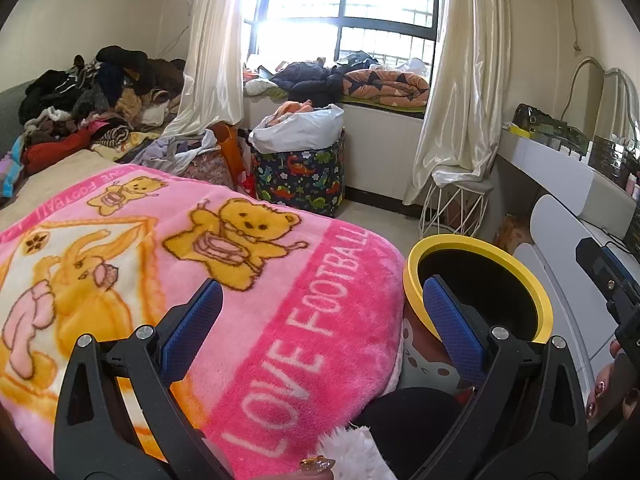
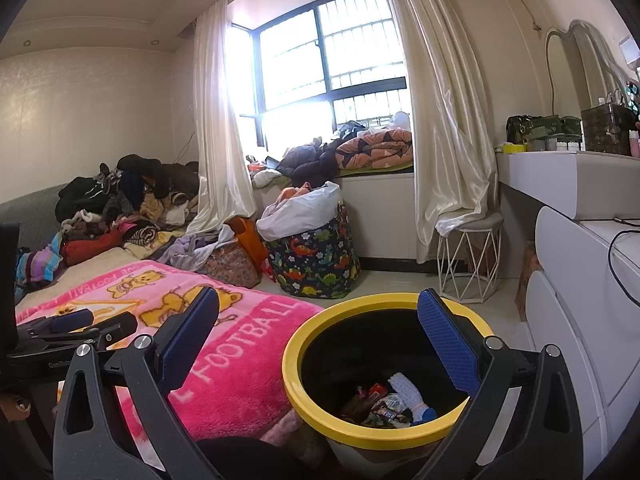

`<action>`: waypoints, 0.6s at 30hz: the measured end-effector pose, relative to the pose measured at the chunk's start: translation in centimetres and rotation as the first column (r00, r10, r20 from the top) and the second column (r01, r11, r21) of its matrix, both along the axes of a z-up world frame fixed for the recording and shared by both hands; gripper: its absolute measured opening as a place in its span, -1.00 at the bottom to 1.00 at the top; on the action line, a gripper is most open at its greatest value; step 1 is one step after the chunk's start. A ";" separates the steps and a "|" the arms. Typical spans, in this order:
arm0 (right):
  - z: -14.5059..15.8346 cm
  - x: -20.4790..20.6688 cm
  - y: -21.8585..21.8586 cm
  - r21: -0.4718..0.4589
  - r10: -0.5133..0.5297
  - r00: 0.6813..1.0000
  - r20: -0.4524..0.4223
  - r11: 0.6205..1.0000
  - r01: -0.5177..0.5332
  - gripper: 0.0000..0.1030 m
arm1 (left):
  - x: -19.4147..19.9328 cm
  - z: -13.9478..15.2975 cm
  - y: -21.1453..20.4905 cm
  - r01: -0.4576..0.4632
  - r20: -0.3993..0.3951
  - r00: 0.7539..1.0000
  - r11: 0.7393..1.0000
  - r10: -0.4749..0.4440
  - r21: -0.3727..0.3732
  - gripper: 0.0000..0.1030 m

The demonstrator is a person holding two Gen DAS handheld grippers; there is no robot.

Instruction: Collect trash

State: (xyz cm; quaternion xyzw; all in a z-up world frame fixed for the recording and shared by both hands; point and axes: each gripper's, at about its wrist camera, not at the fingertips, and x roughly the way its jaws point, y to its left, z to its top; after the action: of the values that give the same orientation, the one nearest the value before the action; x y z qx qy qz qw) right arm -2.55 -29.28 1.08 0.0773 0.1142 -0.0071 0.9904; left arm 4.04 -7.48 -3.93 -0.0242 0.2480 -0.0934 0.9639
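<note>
A round bin with a yellow rim (image 2: 384, 434) stands on the floor beside the bed. Inside it lie wrappers and other trash (image 2: 386, 402), seen in the right wrist view. My right gripper (image 2: 320, 332) hangs open above the bin's near-left side, nothing between its blue pads. My left gripper (image 1: 324, 320) is open over the corner of the pink bear blanket (image 1: 256, 320), with the same bin (image 1: 480, 280) just to its right. The other gripper (image 1: 612, 292) shows at the right edge of the left wrist view, and the left one (image 2: 80, 324) at the left edge of the right wrist view.
A dinosaur-print basket (image 2: 316, 264) with a white bag stands by the window seat. Clothes (image 2: 120, 208) pile at the bed's far end. A white wire stool (image 2: 468, 260) sits under the curtain. White drawers (image 2: 580, 300) and a dressing table (image 2: 568, 168) line the right wall.
</note>
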 end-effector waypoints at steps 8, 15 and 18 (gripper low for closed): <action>0.2 -0.1 -0.1 -0.001 -0.013 1.000 0.001 1.000 0.013 0.88 | -0.1 0.1 -0.1 -0.001 0.001 1.000 1.000 0.001 0.000 0.79; 0.3 -0.1 -0.1 0.000 -0.014 1.000 0.001 1.000 0.014 0.88 | -0.1 0.0 -0.1 -0.002 0.001 1.000 1.000 0.002 -0.001 0.79; 0.2 -0.1 0.0 0.000 -0.014 1.000 0.001 1.000 0.014 0.88 | -0.1 0.0 -0.1 -0.003 0.002 1.000 1.000 0.003 -0.001 0.79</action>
State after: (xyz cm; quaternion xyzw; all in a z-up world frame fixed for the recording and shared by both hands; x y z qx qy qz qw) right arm -2.64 -29.26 1.32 0.0782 0.1132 -0.0138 0.9904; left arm 3.96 -7.56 -3.90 -0.0251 0.2469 -0.0919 0.9643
